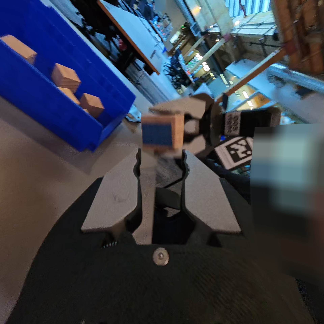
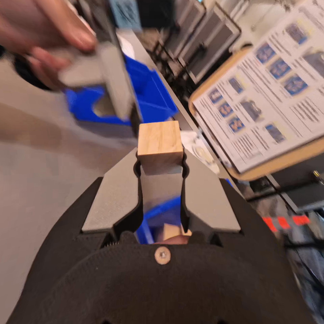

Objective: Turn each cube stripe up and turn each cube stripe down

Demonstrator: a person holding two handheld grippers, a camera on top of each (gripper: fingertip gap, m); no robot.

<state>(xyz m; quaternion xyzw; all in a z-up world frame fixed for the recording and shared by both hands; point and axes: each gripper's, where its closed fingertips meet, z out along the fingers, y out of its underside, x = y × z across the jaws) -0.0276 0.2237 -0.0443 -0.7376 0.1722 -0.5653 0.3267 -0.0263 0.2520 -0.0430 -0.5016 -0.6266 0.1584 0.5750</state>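
Wooden cube pinched tight at the tips of the right gripper, up in the air over the table.

Plain wood on the sides seen from the right wrist view; from the left wrist view, a blue stripe on the side of the same cube facing that camera. Left gripper spread apart with nothing between its fingers, tips just below the cube and not touching it. More wooden cubes lying loose in the blue bin on the table, off to the left. Past the held cube, a hand on the blurry left gripper, with the blue bin behind it. To the right, a board with printed pages.
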